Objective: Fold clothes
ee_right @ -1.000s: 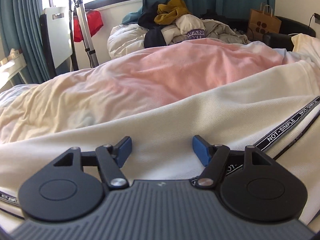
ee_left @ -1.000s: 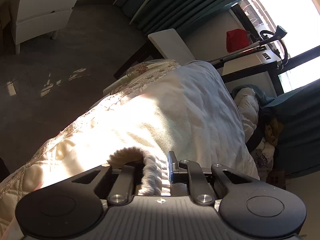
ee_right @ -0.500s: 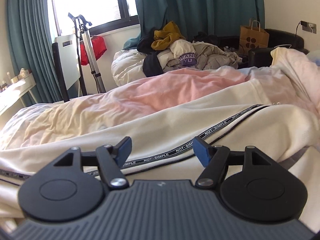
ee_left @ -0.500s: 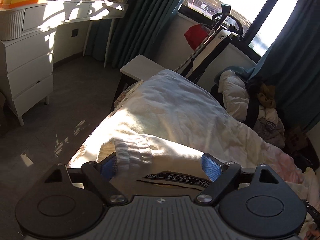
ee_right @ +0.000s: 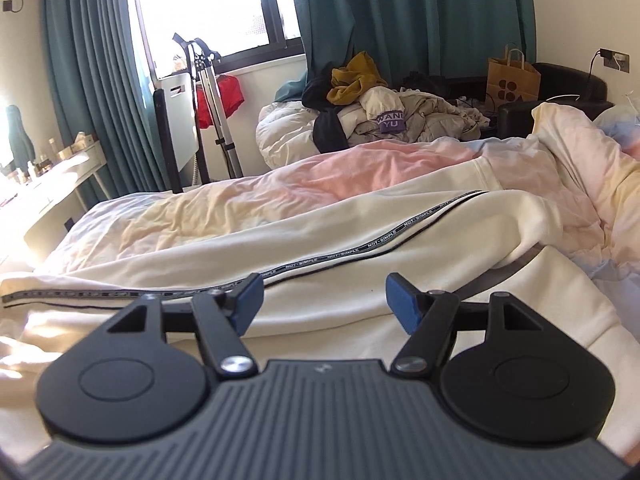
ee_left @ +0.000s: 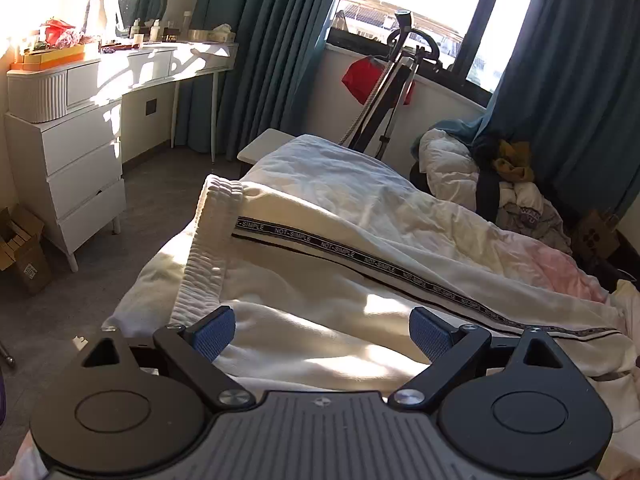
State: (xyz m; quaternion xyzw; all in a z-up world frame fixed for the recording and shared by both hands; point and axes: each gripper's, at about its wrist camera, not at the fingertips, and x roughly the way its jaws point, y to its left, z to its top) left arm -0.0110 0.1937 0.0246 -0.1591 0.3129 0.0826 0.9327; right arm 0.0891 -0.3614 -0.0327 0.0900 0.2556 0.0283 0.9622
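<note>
Both tongs stand with jaws apart and empty: my left gripper [ee_left: 322,330] and my right gripper [ee_right: 324,300] hover just above the cream trousers [ee_left: 360,240]. Taking the bed [ee_right: 160,216] as landmark, the trousers lie lengthwise along its near side on the pastel duvet [ee_right: 360,168], waistband [ee_left: 208,240] at the foot end, lettered side stripe [ee_left: 360,258] running toward the pillows. I judge the fabric soft, thick and fairly light, floppy but not slippery; the ribbed waistband and the leg hem look like the firmest places to pinch. A second ago my left jaws were clamped on a ribbed edge; now they have let go and pulled back.
</note>
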